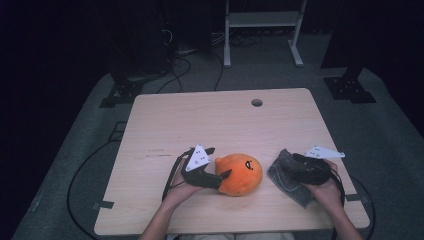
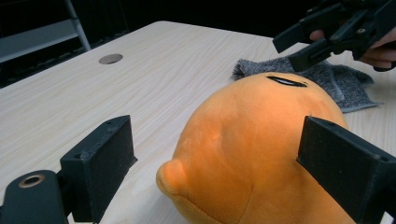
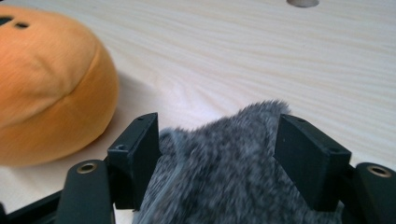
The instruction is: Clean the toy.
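An orange round plush toy (image 1: pixel 241 174) with a black stitched face lies on the wooden table (image 1: pixel 200 115) near the front. My left gripper (image 1: pixel 219 162) is at its left side, open, with the toy (image 2: pixel 252 154) between the wide jaws. The right jaw is close against the toy and the left jaw stands apart from it. A grey fuzzy cloth (image 1: pixel 292 191) lies to the toy's right. My right gripper (image 1: pixel 289 167) hovers over the cloth's near end, open, its jaws (image 3: pixel 217 144) on either side of the cloth (image 3: pixel 224 182). The right gripper (image 2: pixel 303 46) also appears past the toy in the left gripper view.
A round cable hole (image 1: pixel 256 102) is in the table's far edge. On the floor behind the table stand a white metal frame (image 1: pixel 262 20), black stand feet (image 1: pixel 350 89) and loose cables (image 1: pixel 175 70). The far half of the table is bare wood.
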Demonstrator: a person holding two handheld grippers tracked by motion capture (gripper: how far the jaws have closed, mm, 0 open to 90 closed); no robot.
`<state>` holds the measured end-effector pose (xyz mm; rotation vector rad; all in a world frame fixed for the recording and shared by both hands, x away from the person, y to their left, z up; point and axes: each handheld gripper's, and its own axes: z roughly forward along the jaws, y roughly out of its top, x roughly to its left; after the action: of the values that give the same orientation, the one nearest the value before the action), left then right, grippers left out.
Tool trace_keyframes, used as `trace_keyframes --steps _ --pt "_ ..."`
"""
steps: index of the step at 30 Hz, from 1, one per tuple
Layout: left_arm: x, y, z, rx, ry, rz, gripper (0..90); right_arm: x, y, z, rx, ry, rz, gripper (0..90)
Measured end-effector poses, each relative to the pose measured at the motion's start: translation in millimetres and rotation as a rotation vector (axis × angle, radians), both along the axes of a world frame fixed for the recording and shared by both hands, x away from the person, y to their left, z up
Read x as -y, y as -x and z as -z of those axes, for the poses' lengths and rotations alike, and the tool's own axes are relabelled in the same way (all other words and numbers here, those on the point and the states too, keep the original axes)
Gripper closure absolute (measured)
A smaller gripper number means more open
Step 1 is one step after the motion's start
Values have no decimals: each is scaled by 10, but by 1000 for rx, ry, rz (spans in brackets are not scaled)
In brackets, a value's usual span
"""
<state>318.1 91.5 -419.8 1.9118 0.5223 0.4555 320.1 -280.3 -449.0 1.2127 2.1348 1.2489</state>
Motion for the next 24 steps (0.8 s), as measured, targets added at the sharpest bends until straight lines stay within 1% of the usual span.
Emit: trace_keyframes --steps 2,3,5,6,7,8,9,10,11,13,14,15,17,18,21,22,23,24 --pt "7 12 -5 5 -14 1 101 -20 -42 1 -15 11 2 321" --pt "11 18 3 8 -18 0 101 -38 -52 3 -10 24 -2 328" --pt "8 23 21 6 -26 -4 101 -71 -68 11 -17 50 5 337" --pt "8 23 21 6 -26 -4 101 -71 -68 11 -17 50 5 337" --pt "-7 12 23 3 -24 -6 101 -83 -88 35 -23 96 23 379" --pt "-13 9 21 1 -18 -8 101 -77 -93 45 -32 105 29 391" --pt "-18 5 18 5 -17 -5 103 -66 -102 64 -43 110 33 398" --pt "-27 3 14 10 -26 -6 104 -54 -112 89 -57 108 36 410" --pt "-32 3 13 10 -27 -11 104 -44 -123 125 -80 117 41 427" --pt "-46 -1 11 0 -19 -11 104 -33 -139 182 -106 146 47 451" --pt "-44 0 13 -1 -19 -9 103 -29 -151 215 -128 164 48 456" --pt "-35 3 17 -5 -20 -5 103 -26 -158 247 -148 170 46 460" --pt "-7 10 26 -9 -30 9 102 -10 -154 280 -144 143 52 459" --pt "7 15 32 -7 -38 10 102 -11 -152 281 -143 144 52 461" --pt "32 20 49 -10 -47 18 102 -42 -135 281 -128 176 49 493" --pt "41 14 55 -19 -49 21 102 -52 -129 278 -129 178 50 515" --pt "41 14 55 -19 -49 21 102 -59 -124 270 -136 182 51 546" --pt "50 -1 73 -43 -36 34 102 -69 -119 262 -141 184 51 575"
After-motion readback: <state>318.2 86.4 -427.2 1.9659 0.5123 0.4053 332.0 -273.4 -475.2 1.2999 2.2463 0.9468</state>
